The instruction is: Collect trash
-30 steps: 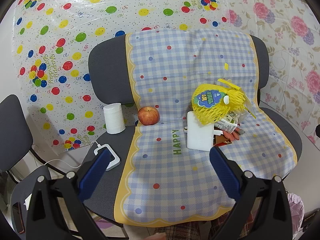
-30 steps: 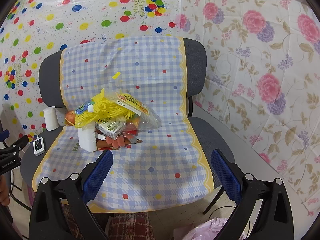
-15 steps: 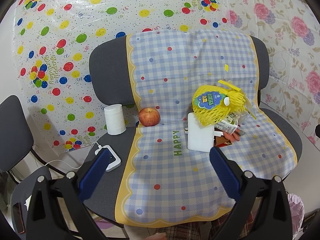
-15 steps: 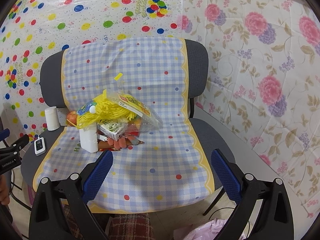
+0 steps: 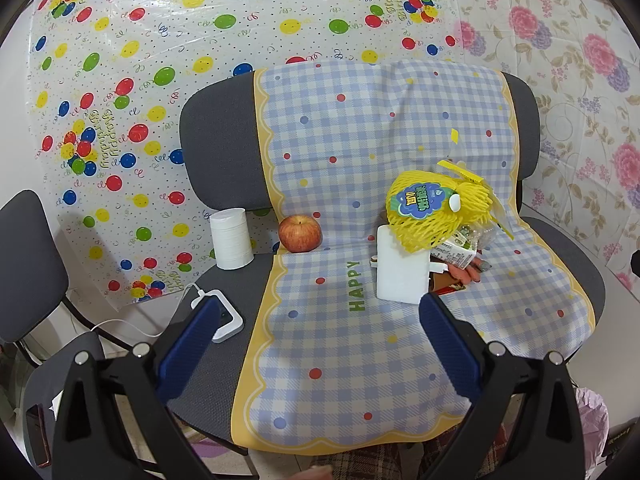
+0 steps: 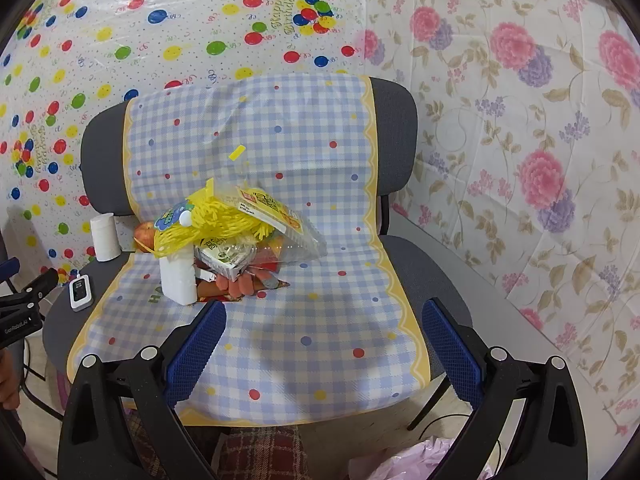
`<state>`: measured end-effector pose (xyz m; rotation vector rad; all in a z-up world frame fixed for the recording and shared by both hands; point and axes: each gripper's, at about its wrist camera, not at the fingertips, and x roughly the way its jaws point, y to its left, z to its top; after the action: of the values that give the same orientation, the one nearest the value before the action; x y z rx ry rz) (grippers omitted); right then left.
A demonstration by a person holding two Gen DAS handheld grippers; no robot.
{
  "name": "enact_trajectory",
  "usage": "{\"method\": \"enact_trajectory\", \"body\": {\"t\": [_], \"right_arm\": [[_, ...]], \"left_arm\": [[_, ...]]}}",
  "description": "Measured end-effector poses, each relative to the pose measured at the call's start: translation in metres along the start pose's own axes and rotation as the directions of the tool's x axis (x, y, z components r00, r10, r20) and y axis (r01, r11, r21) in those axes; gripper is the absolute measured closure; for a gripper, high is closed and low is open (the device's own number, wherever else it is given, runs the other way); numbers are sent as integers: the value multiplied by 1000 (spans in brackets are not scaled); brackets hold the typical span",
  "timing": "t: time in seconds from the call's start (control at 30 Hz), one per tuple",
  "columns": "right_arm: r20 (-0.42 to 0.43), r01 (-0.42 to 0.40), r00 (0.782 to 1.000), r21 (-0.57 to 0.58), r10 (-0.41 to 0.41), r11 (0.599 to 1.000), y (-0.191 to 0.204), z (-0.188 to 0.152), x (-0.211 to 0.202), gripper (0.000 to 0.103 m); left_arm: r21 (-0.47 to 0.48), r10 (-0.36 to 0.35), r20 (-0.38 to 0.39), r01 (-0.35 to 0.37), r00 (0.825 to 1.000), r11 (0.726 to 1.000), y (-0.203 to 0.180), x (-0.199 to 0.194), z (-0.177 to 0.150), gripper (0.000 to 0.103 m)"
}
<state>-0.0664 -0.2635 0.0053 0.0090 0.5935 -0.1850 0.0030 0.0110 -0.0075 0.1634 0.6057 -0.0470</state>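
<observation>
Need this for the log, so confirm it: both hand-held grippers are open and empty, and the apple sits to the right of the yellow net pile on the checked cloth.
One thing is wrong. The apple sits to the left of the yellow net pile, not the right, as the left wrist view shows. The rest stands: the left hand-held gripper and right hand-held gripper are open and empty, above the checked cloth.

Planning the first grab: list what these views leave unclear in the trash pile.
- Left wrist view: items under the yellow mesh net bag are hidden by it and the white foam block.
- Right wrist view: the red apple is mostly hidden behind the net.
- Small green-printed carton: print too small to read.
</observation>
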Motion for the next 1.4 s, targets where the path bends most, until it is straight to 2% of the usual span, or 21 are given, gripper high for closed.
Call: {"method": "enact_trajectory", "body": {"t": [0.33,0.47,0.63,0.77,0.87,0.97,1.17,1.27,1.37,1.4], "right_arm": [[-6,-1,1000,1,1,1000,-5,1,3,6],[-11,-14,1000,-9,14,1000,6,1,13,6],[3,-88,996,-70,88,994,20,5,43,6],[32,-110,993,-120,115,987,26,12,61,6],[30,-106,994,-114,110,988,26,22,86,6],[33,-156,987,-91,160,984,25,29,109,6],[-14,-87,996,-151,86,985,35,35,160,6],[5,-87,996,-198,90,976,41,36,179,8],[7,-96,995,-237,101,967,46,39,195,13],[-2,-106,994,-247,109,963,47,39,200,21]], "left_arm": [[0,1,0,-1,1000,1000,0,1,-1,6],[1,2,-16,-2,1000,1000,4,3,3,6],[5,-14,-55,14,998,1000,0,23,4,6],[4,-27,-77,27,997,1000,-5,44,5,6],[9,-31,-106,32,994,999,-10,62,7,6],[21,5,-111,-3,994,1000,-16,82,7,6],[40,-4,-135,10,991,999,-23,119,11,6],[20,-62,-134,65,989,998,-26,130,15,6],[34,-80,-134,85,988,996,-30,140,19,6],[41,-82,-130,88,988,995,-31,142,20,6]]}}
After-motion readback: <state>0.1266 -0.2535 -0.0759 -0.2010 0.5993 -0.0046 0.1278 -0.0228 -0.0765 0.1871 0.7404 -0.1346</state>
